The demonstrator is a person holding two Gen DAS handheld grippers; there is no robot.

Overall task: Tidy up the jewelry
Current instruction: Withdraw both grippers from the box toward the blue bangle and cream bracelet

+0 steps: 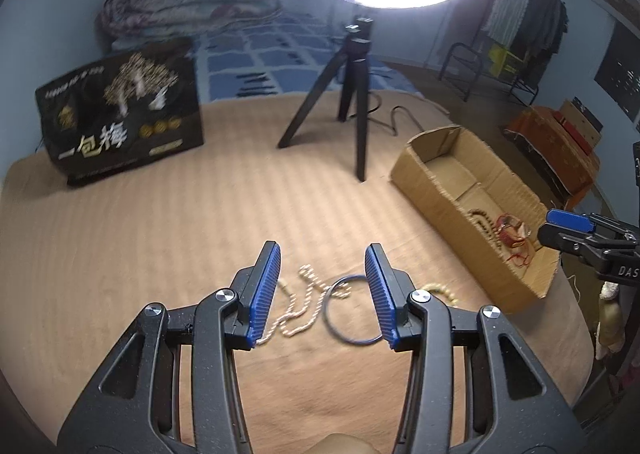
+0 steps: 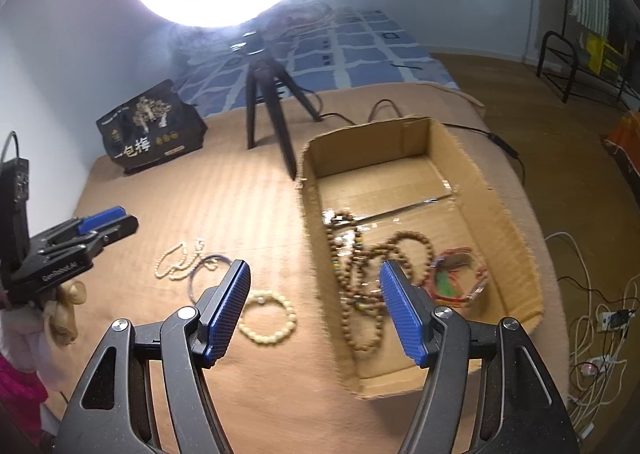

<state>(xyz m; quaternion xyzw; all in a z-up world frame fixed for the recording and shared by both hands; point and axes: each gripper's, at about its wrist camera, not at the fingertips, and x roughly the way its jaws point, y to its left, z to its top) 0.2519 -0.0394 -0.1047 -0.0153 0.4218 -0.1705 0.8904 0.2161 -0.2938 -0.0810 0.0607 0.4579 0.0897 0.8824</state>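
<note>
- The cardboard box [image 2: 500, 189] is my landmark here. It sits on the tan blanket [image 2: 248, 197] and already has stuff in it: a long string of brown wooden beads [image 2: 360, 278] and a red corded piece [image 2: 460, 278] toward its near end.
- Still outside the box, off its left side on the blanket: a pale pearl necklace [image 2: 180, 258] tangled over a thin dark bangle [image 2: 200, 274], and a cream bead bracelet [image 2: 268, 318] lying closest to the box wall.
- Left gripper [image 1: 322, 290] is released — nothing between the blue pads [image 1: 264, 294], jaws spread and tipped down right over the necklace and bangle [image 1: 344, 314].
- Right gripper [image 2: 316, 310] is also empty and spread wide, hanging over the box's near left wall, not touching anything.
- So my guess is we're mid-sort: a few pieces are boxed, three left, and the left side is lining up the next pick.
- The next move looks fiddly — necklace and bangle overlap, so it needs to drop lower and pinch just one, or both come along together.
</note>
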